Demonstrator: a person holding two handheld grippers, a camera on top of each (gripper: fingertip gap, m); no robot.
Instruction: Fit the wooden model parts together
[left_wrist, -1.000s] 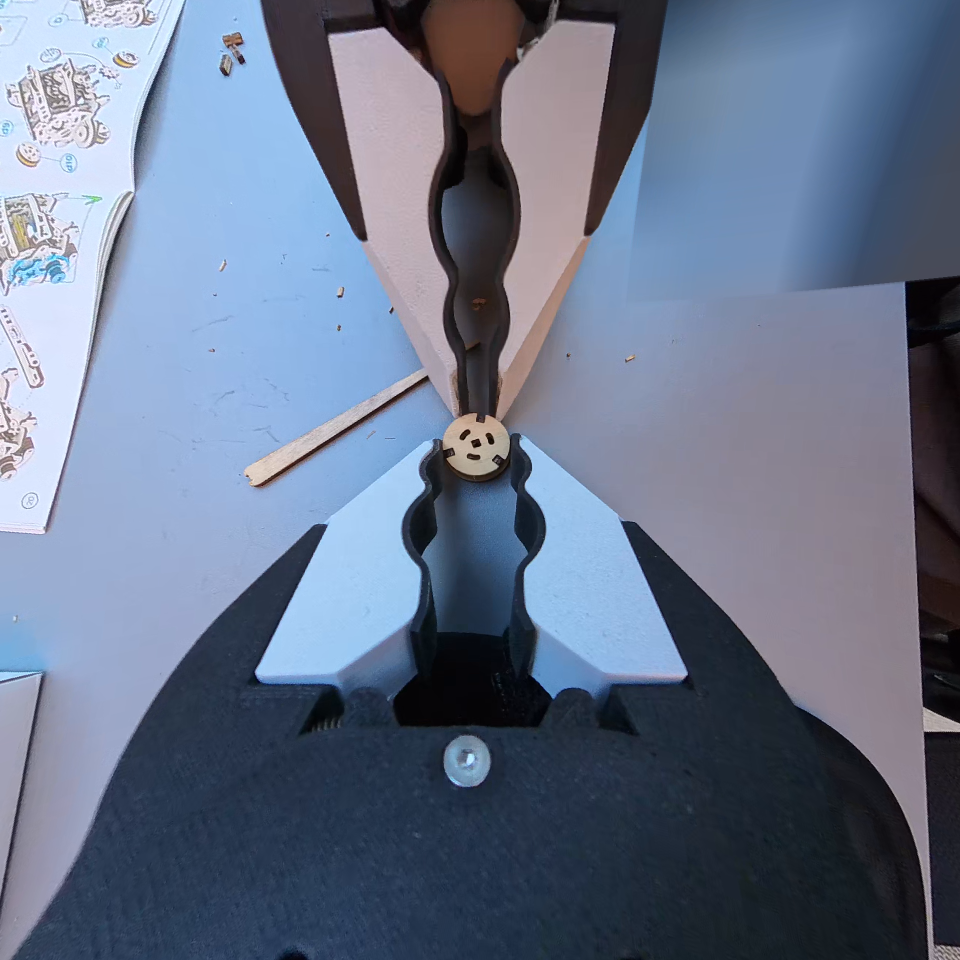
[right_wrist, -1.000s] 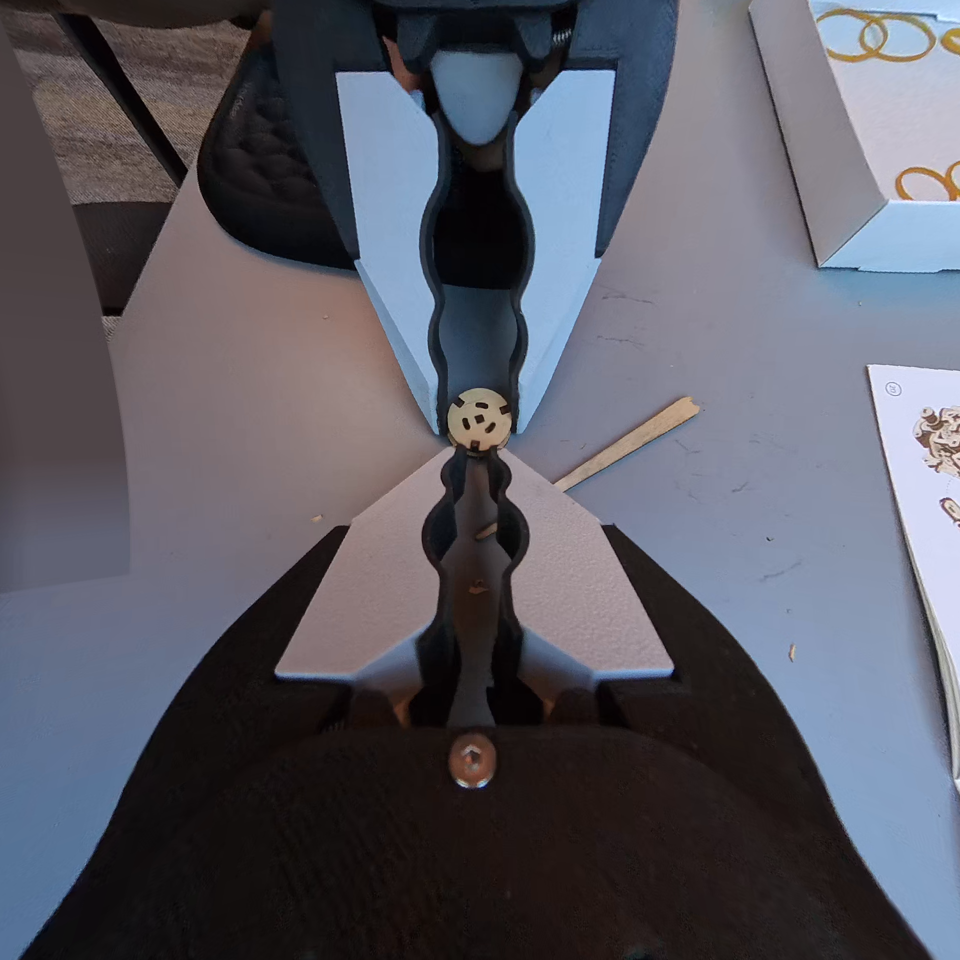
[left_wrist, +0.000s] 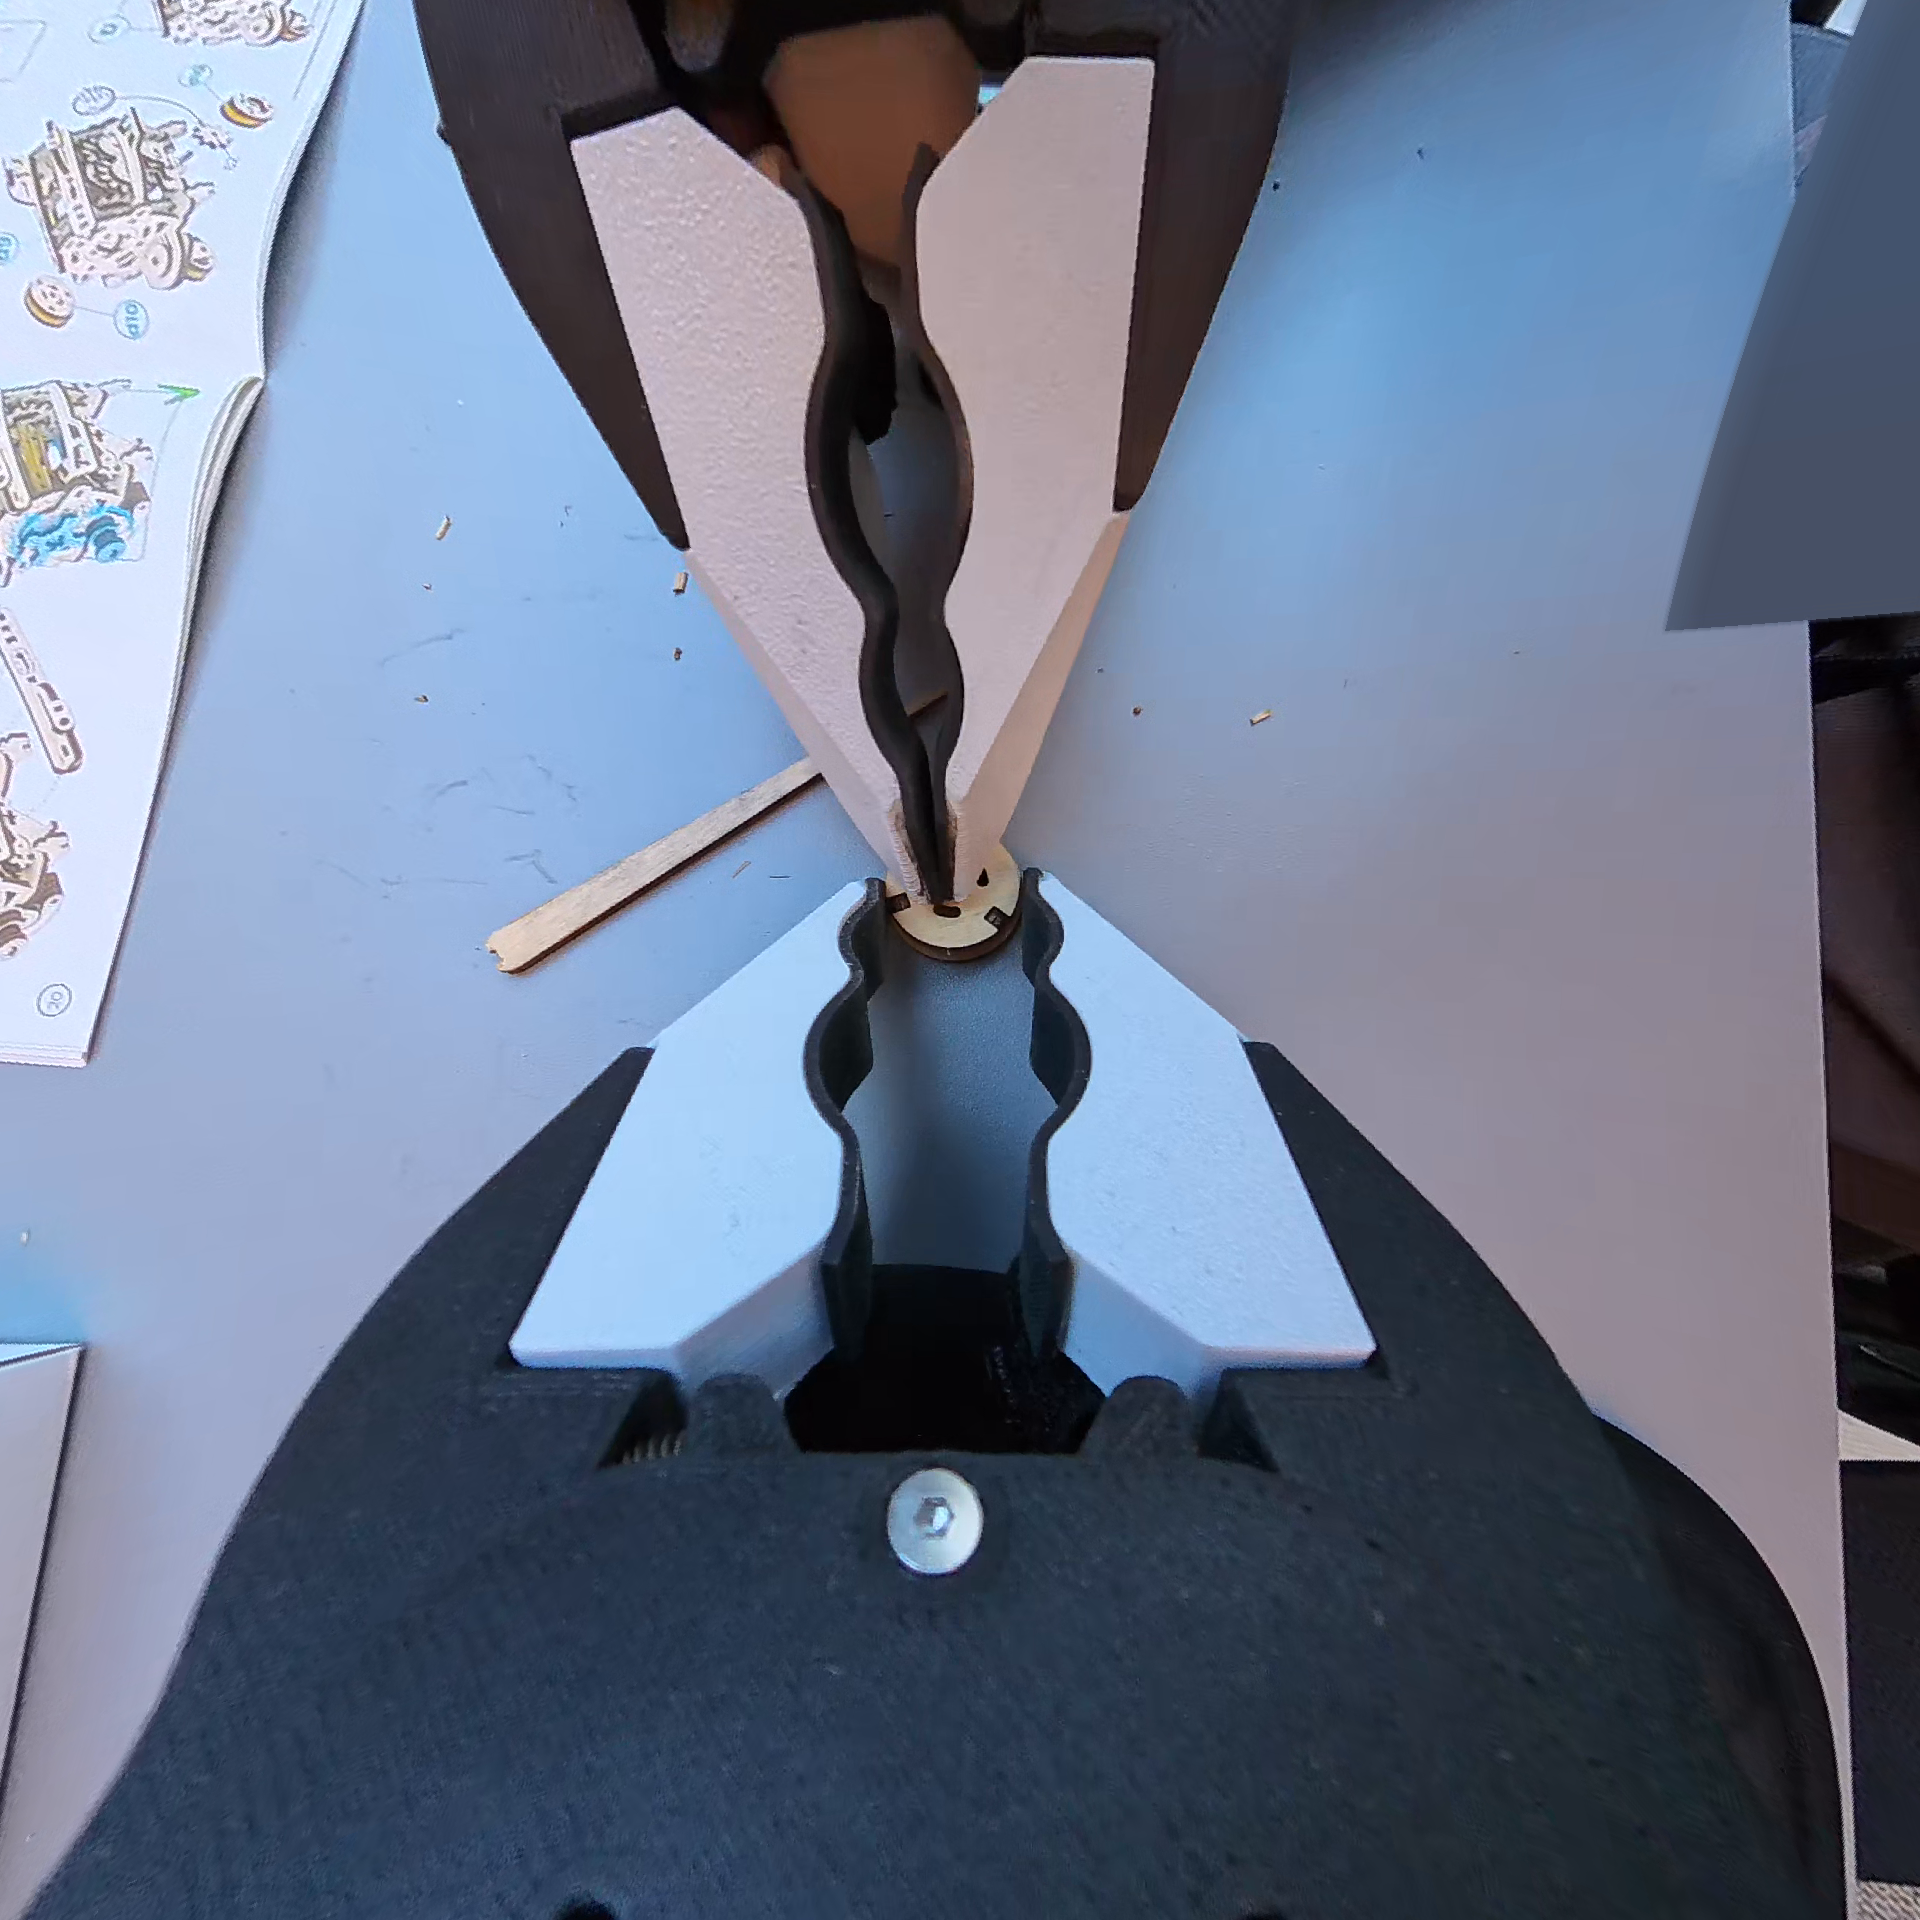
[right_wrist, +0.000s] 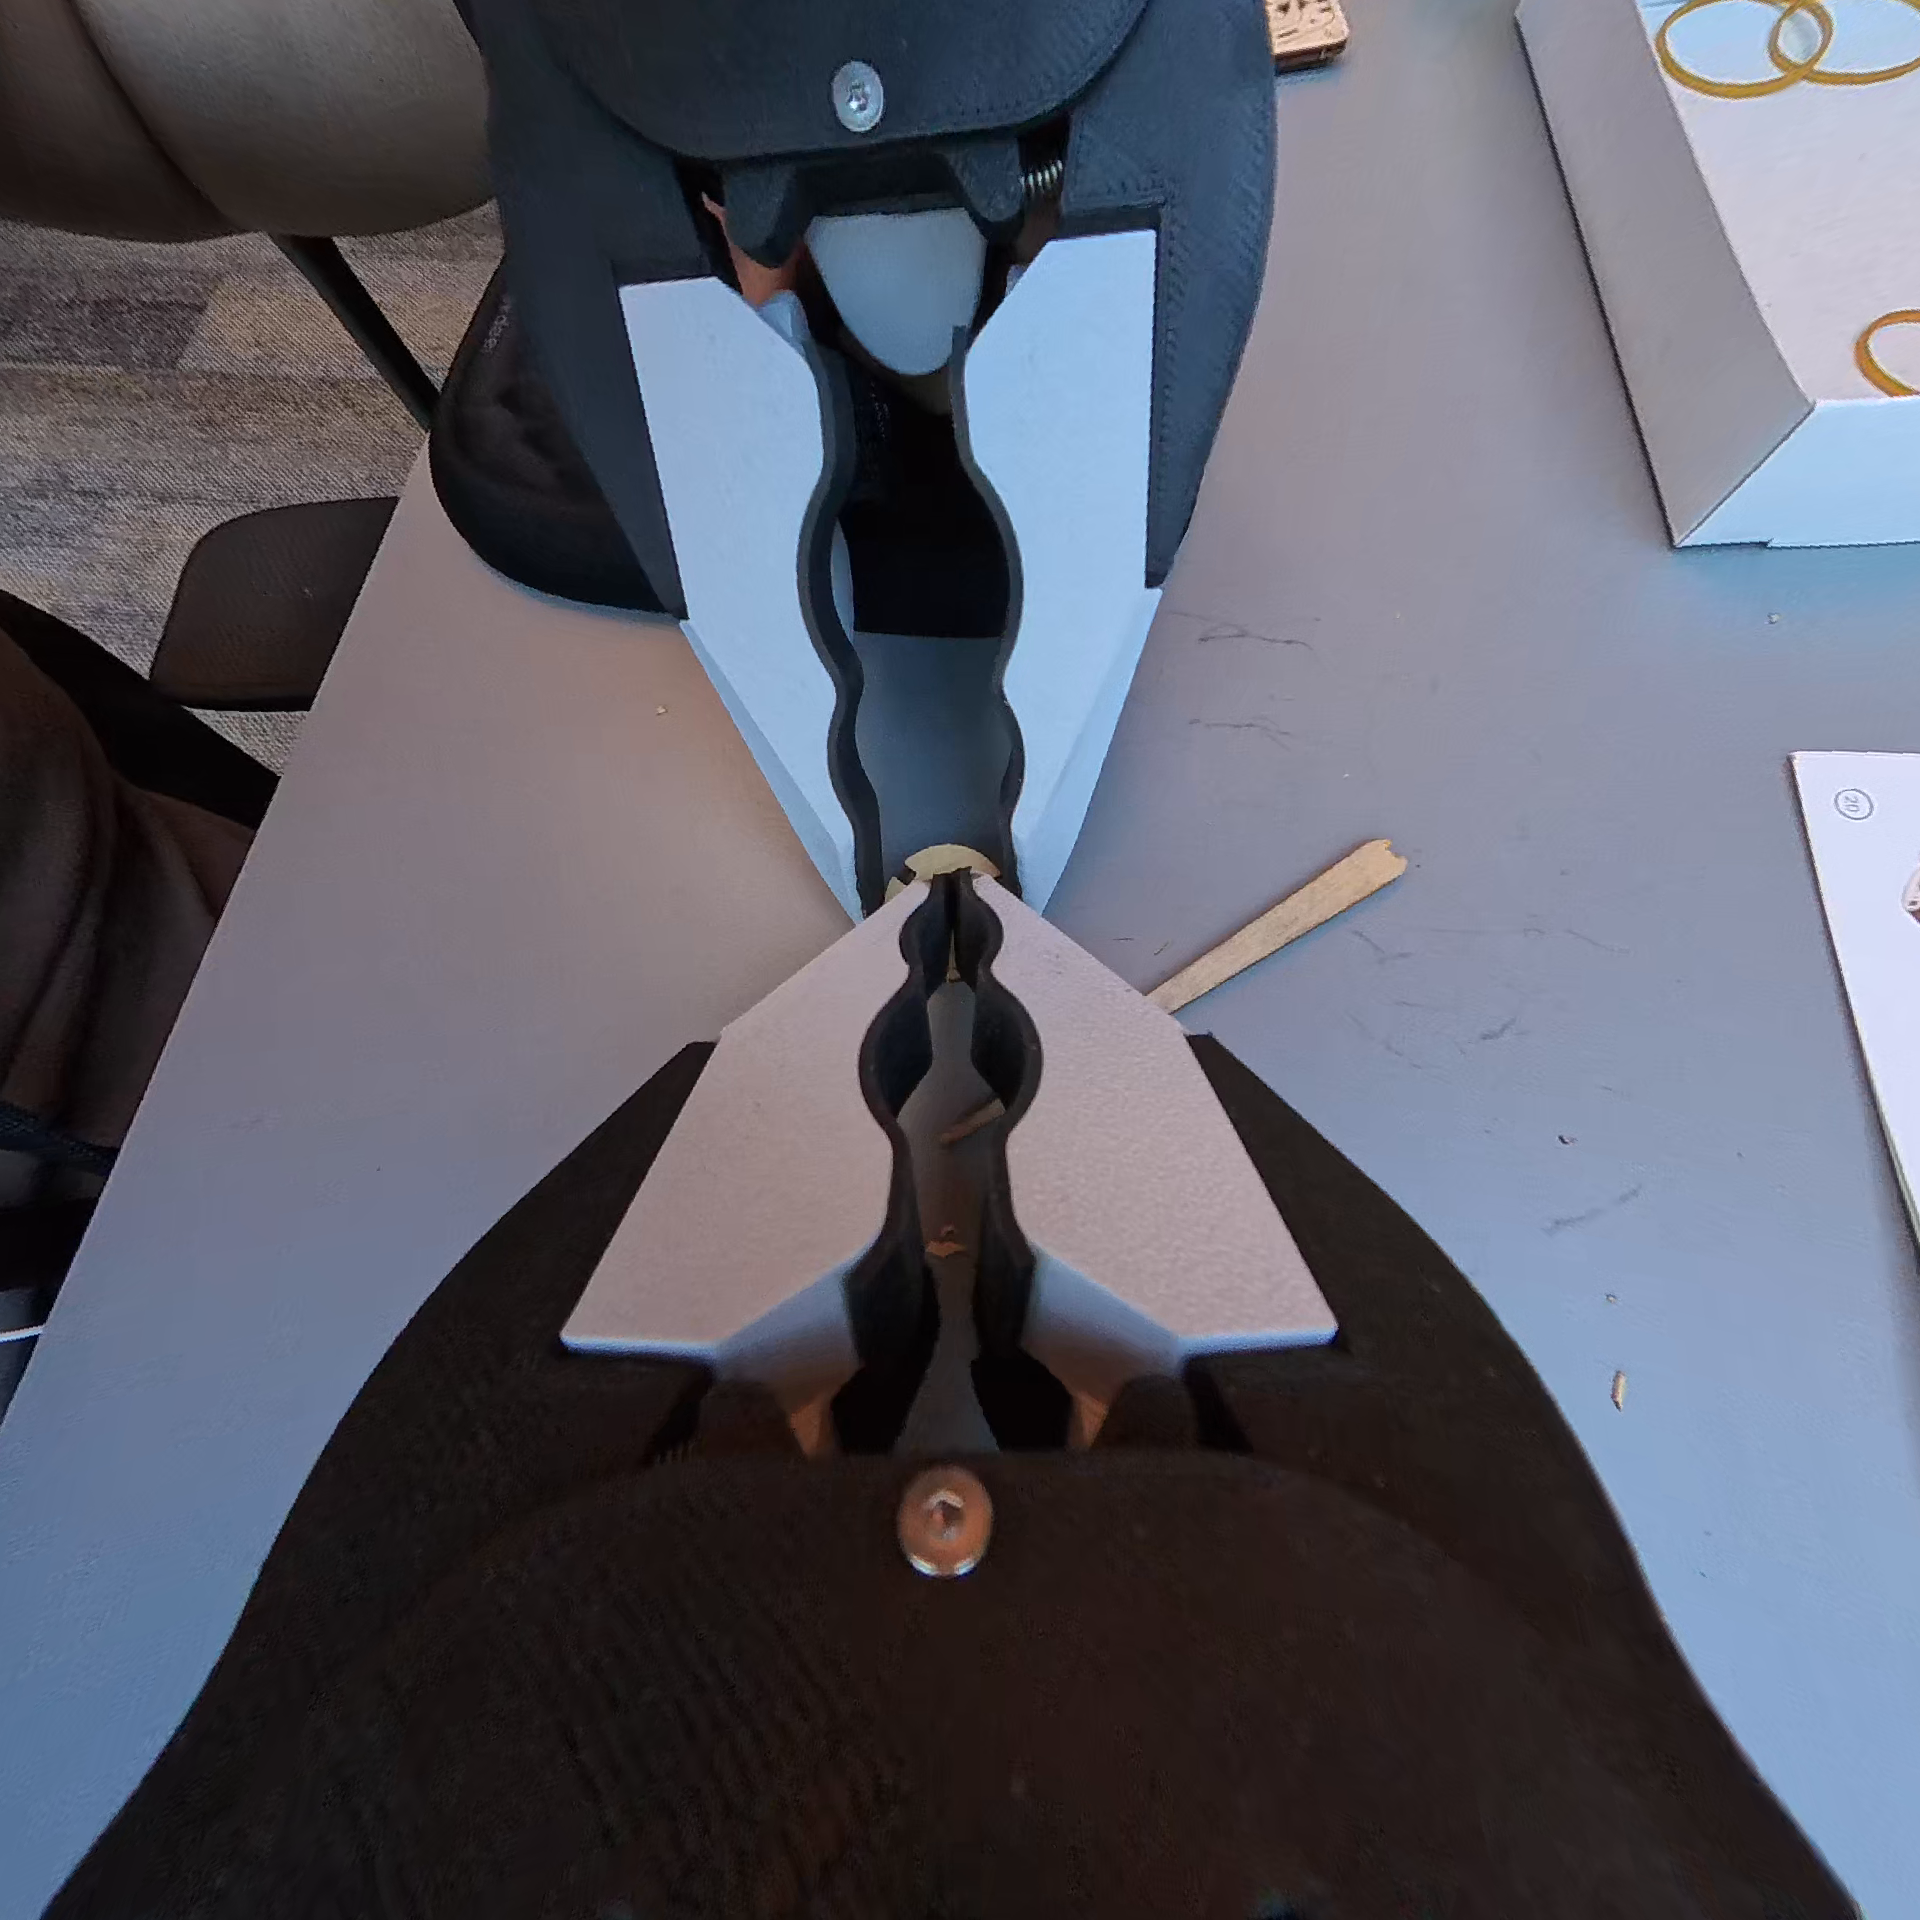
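Note:
A small round wooden disc with slots is gripped by its edges between the tips of my left gripper, a little above the grey table. My right gripper comes from the opposite side. It is shut, and its tips press on the disc's upper face. In the right wrist view my right gripper covers most of the disc, which my left gripper holds. Whether the right tips hold a small part I cannot tell.
A flat wooden stick lies on the table just behind the grippers and also shows in the right wrist view. An instruction booklet lies at the left, a white box farther off. Wood crumbs are scattered about. Both grippers' tips are close together, under 4 cm apart. My left tips are roughly 4 centimetres from the flat wooden stick. It is also in sight in the right wrist view.
My right gripper has moved in over the disc and now covers its upper half. The disc has tipped flatter in my left gripper.

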